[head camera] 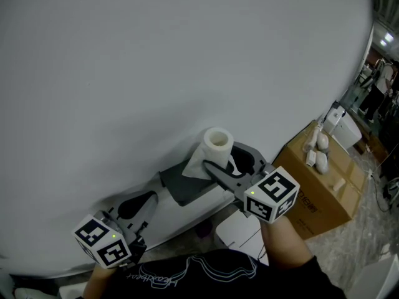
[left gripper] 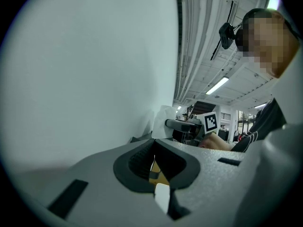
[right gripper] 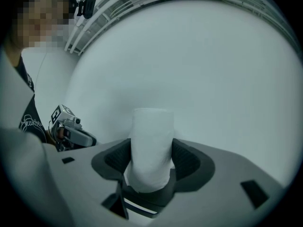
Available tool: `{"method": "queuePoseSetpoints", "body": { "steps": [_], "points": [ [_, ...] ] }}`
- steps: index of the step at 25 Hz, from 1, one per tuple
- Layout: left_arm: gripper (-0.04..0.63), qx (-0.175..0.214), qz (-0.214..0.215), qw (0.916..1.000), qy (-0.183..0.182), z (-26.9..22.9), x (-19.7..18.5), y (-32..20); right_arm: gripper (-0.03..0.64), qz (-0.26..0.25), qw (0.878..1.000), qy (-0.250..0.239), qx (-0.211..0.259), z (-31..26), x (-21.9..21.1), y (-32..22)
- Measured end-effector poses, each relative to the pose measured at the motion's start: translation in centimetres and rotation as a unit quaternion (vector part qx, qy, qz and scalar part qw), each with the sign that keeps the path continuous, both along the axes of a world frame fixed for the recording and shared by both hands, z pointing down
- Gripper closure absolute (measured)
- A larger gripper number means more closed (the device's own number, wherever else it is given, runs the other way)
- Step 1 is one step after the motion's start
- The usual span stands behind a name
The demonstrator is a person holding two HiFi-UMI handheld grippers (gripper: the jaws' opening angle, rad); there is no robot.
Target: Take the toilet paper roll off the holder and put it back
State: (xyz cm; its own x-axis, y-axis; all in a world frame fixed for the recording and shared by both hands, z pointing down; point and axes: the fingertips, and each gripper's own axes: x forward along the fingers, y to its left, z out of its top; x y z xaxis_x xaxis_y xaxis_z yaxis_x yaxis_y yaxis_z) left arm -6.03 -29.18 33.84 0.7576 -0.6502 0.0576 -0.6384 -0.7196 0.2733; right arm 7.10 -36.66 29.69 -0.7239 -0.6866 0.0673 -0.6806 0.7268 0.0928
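One toilet paper roll [head camera: 217, 143] in the right tongs [head camera: 227, 162], beside one grey holder [head camera: 186, 189] on the white wall [head camera: 156, 61].
There are two tongs, one roll, one holder and one cardboard box [head camera: 319, 190] far at the right. The right tongs are clenched on the roll, one pad on each side of it. The left tongs [left gripper: 154, 161] are closed with nothing inside, low and well apart from the roll. The roll is white and stands upright, its hollow core open at the top. A loose sheet hangs down from it onto the holder.
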Motion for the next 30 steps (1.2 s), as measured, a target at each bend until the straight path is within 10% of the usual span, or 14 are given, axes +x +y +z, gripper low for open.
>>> {"method": "queuePoseSetpoints", "body": {
  "steps": [30],
  "points": [
    [0.589, 0.016, 0.028, 0.9994, 0.014, -2.5, 0.0, 8.1, 0.348, 0.053, 0.997, -0.027, 0.053, -5.1, 2.3, 13.1]
  ]
}}
